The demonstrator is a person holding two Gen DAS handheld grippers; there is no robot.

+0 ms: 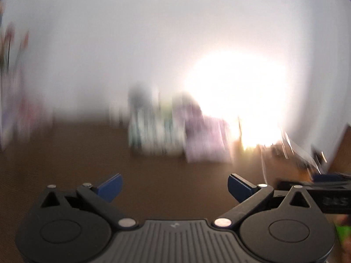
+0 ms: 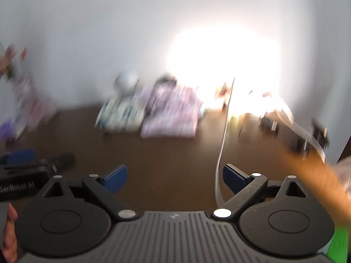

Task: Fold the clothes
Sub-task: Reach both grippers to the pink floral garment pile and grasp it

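Note:
Both views are motion-blurred. Two folded clothes lie side by side at the far edge of the brown table: a white and teal patterned one and a pink patterned one. My left gripper is open and empty above the bare brown table. My right gripper is open and empty, also well short of the clothes. The left gripper's body shows at the left of the right wrist view; the right gripper's body shows at the right of the left wrist view.
A white wall rises behind the table, with a bright glare patch at the right. A white strap or cable hangs near my right gripper. Blurred dark items sit at the table's right. Colourful items stand at the far left.

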